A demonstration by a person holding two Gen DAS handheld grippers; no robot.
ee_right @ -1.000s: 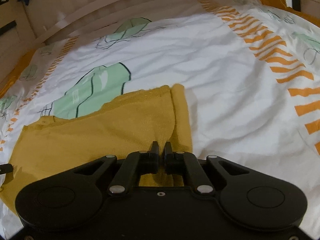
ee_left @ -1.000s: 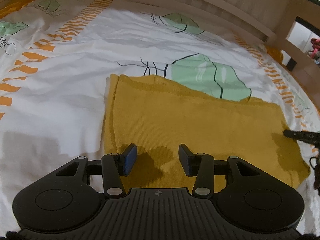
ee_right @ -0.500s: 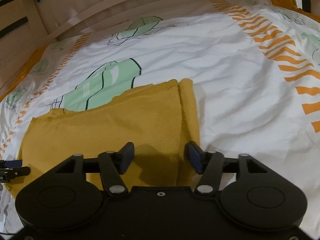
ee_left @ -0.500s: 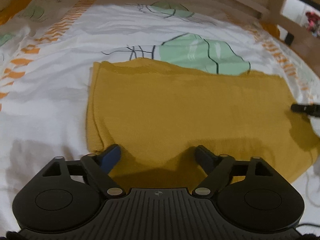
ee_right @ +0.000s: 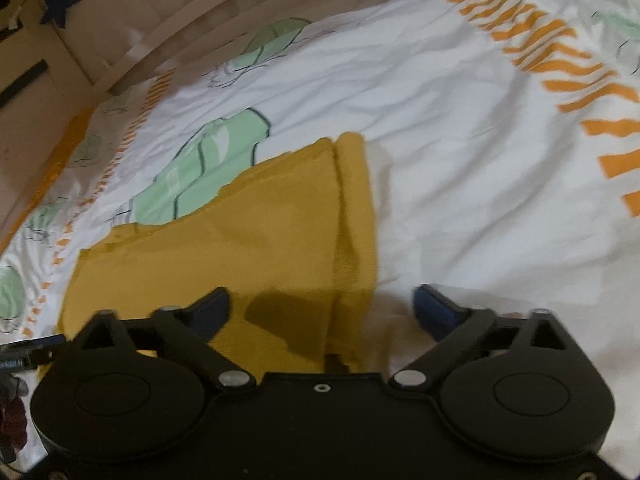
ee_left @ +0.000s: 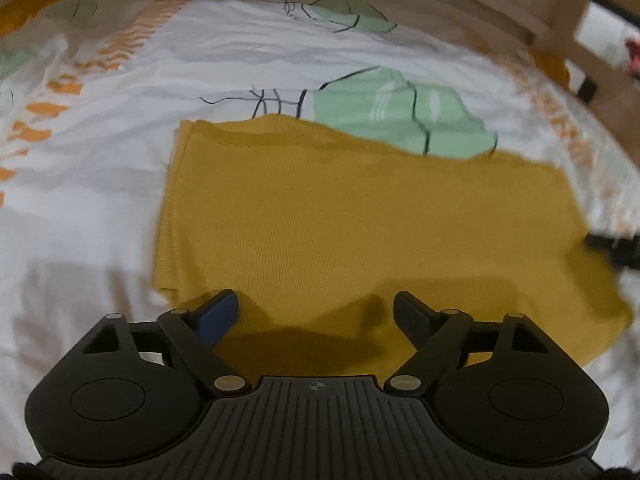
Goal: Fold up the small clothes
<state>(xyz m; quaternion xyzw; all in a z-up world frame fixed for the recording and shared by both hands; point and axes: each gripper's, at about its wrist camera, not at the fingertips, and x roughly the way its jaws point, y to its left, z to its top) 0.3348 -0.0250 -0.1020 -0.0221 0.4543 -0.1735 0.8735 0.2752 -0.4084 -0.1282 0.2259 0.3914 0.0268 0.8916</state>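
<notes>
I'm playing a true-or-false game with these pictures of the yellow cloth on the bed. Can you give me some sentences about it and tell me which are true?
1. The yellow cloth lies flat on the bed sheet. True.
2. The right gripper is squeezing the cloth. False: its jaws are opening wide and press on nothing, with only the cloth's edge lying between them.
3. The sheet has green leaf pictures and orange stripes. True.
4. The cloth is bright red. False: it is mustard yellow.
5. The left gripper holds a corner of the cloth up in the air. False: its jaws stand wide apart, closing a little, over the flat cloth and grip nothing.
</notes>
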